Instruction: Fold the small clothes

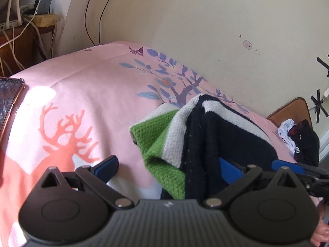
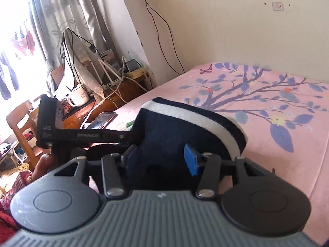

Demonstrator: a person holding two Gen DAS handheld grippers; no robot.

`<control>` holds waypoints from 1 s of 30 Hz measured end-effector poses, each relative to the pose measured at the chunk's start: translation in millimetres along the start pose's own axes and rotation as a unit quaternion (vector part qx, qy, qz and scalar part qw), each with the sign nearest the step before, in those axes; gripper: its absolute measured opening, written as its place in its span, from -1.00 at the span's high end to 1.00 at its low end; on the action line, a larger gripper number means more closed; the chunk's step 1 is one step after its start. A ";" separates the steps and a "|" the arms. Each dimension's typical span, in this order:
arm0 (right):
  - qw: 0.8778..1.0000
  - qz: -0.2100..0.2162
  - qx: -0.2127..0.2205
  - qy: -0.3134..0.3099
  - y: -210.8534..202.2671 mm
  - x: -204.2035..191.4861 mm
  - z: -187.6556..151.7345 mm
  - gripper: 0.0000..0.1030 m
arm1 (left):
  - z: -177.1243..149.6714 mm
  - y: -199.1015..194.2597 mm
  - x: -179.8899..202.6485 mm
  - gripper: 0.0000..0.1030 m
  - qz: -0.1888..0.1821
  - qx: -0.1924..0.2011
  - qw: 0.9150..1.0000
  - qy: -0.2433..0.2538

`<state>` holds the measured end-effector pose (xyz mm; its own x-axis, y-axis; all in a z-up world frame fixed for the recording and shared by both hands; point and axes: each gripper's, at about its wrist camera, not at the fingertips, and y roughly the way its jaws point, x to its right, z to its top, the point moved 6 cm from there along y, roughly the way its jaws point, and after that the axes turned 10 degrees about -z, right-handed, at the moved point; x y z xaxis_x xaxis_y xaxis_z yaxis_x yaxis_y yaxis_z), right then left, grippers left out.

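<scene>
Pink printed bedspread [image 1: 86,94], cream wall [image 1: 205,20]

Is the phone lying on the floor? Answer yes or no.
No, the phone lies on the pink bedsheet near the bed's edge.
</scene>
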<state>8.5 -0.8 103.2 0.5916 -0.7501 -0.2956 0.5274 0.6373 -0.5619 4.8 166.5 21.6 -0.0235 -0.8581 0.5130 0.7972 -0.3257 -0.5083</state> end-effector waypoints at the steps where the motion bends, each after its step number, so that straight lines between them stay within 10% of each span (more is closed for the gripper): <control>1: 1.000 -0.001 0.001 0.004 3.3 -1.1 0.9 0.01 | 1.4 -3.9 0.9 -0.99 -0.004 0.004 1.000 -0.002; 9: 0.997 -0.006 0.036 0.063 -31.0 27.3 2.8 -0.24 | 6.8 -9.1 14.1 -0.99 -0.076 -0.005 0.997 -0.014; 22: 0.973 0.056 -0.059 0.218 22.5 48.2 -26.9 -0.66 | 0.9 16.9 4.5 -0.99 -0.130 -0.026 0.988 -0.083; 30: 0.998 -0.007 -0.010 0.063 44.0 37.8 35.2 -0.33 | 2.1 27.7 15.6 -1.00 -0.114 -0.026 0.990 -0.072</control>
<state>75.5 5.1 94.5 0.5028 -0.7755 -0.3818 0.5218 0.6244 -0.5812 27.8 144.9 17.0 -0.1104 -0.6951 0.7104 0.7491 -0.5279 -0.4001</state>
